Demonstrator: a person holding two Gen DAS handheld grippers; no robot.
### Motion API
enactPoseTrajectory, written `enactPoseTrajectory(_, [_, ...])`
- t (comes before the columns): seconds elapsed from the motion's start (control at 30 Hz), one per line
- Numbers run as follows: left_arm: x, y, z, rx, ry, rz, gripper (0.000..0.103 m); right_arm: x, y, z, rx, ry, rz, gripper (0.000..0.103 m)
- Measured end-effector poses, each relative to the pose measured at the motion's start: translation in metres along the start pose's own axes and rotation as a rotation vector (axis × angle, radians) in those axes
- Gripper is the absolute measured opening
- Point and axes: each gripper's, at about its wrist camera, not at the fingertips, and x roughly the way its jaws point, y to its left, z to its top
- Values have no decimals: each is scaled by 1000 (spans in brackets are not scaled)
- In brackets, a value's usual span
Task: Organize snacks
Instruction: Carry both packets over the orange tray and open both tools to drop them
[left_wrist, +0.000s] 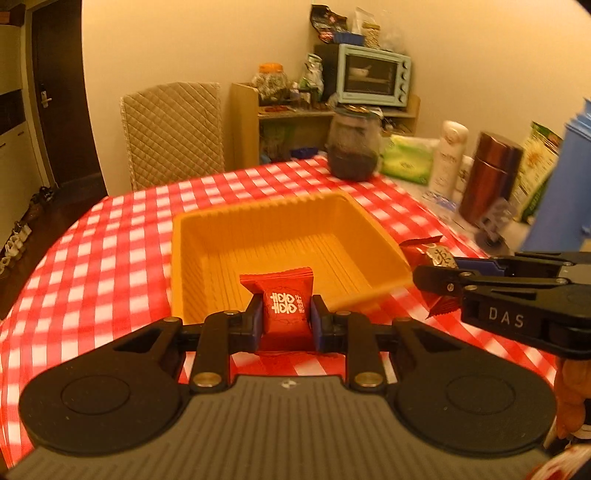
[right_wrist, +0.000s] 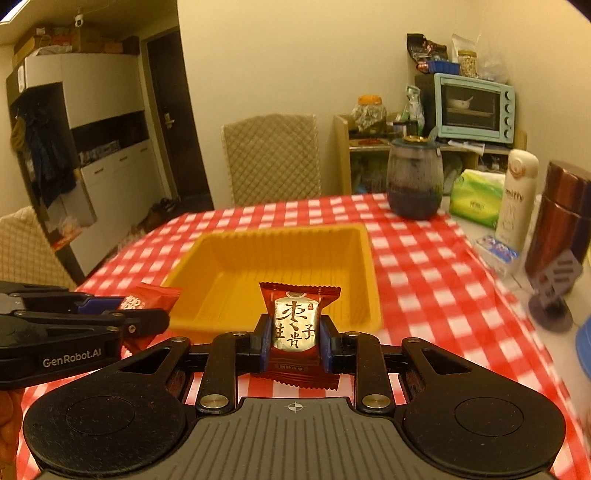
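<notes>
Checked cloth covers the counter (left_wrist: 110, 236). Left gripper (left_wrist: 286, 319) fingers pinch a red snack packet (left_wrist: 286, 314); right gripper (right_wrist: 294, 341) fingers pinch a gold-labelled snack packet (right_wrist: 295, 325). Beyond both: orange tray (left_wrist: 207, 229), dark jar (left_wrist: 352, 144), bottles (right_wrist: 517, 199).

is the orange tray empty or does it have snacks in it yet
Empty. The orange tray shows only its bare ribbed floor; both red snack packets are held in front of it, one in each claw.
</notes>
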Motion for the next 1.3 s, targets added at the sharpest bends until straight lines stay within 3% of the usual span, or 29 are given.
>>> enactPoseTrajectory(0.33, [65,30,24,-77,2,10,23,74,-10,32,52,34,-1,27])
enactPoseTrajectory(0.6, [97,48,23,-116,37,6,23,119,-15,30,65,105,-1,27])
enactPoseTrajectory(0.87, [110,45,23,-104,45,-4,25,130,-16,27,75,126,1,27])
enactPoseTrajectory(0.93, [110,46,23,-103,37,6,34,130,-16,28,79,128,2,27])
enactPoseTrajectory(1.3, [104,60,22,-128,35,38,34,131,-12,27,86,132,18,27])
